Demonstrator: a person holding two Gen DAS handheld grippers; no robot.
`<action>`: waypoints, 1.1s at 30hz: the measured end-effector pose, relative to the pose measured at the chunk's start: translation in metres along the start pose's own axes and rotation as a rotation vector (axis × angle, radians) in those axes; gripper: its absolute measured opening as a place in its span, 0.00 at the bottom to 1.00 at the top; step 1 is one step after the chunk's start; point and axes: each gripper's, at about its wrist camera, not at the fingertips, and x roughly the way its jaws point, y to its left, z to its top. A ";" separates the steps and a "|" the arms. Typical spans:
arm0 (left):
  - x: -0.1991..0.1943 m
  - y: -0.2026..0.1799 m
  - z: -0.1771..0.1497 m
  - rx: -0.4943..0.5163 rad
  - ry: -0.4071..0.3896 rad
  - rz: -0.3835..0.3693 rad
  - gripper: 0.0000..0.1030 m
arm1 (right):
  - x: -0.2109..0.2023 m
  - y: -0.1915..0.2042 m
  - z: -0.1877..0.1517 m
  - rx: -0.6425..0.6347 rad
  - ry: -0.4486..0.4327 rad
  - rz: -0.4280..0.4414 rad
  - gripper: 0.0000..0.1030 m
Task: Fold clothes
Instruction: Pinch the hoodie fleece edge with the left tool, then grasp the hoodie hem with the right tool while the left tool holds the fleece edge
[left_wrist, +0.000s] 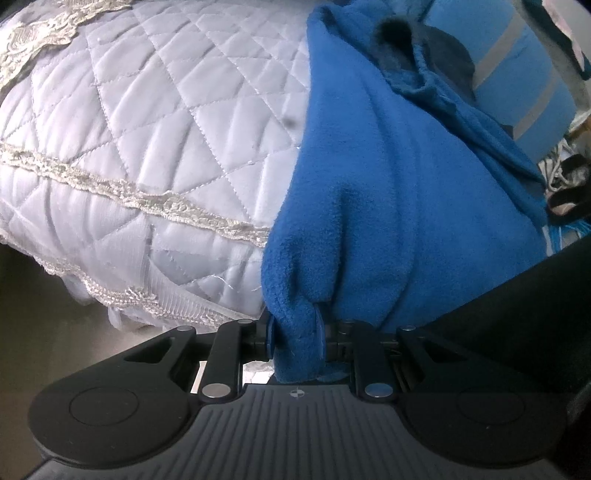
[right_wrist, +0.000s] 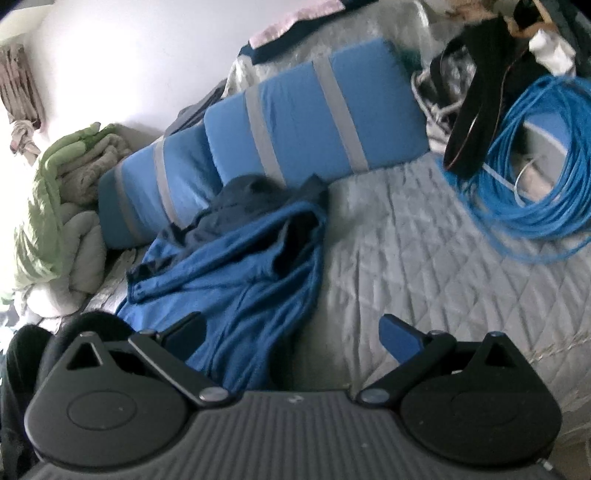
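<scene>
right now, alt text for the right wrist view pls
The right gripper, fingers wide apart and empty, points at a crumpled blue fleece garment on a quilted grey bedspread. Behind lie blue striped cushions and a coiled blue cable.

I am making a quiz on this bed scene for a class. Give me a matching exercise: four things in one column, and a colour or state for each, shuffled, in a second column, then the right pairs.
Things:
1. left gripper
2. right gripper
3. coiled cable
4. cushion

States or colours:
A. blue with grey stripes
B. jaws wide apart, nothing between them
C. lies in bright blue loops on the quilt
D. clamped on a fold of the blue fleece garment

Pairs: 1-D, 2-B, 3-C, 4-A
</scene>
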 end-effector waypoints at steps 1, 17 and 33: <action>0.000 0.000 0.001 0.001 0.003 -0.002 0.21 | 0.004 -0.002 -0.006 0.001 0.009 0.012 0.98; 0.000 0.014 0.003 -0.012 0.018 -0.059 0.21 | 0.100 -0.012 -0.086 -0.147 0.186 0.250 0.73; -0.003 0.023 0.000 -0.021 0.004 -0.091 0.21 | 0.139 -0.056 -0.102 0.070 0.254 0.448 0.35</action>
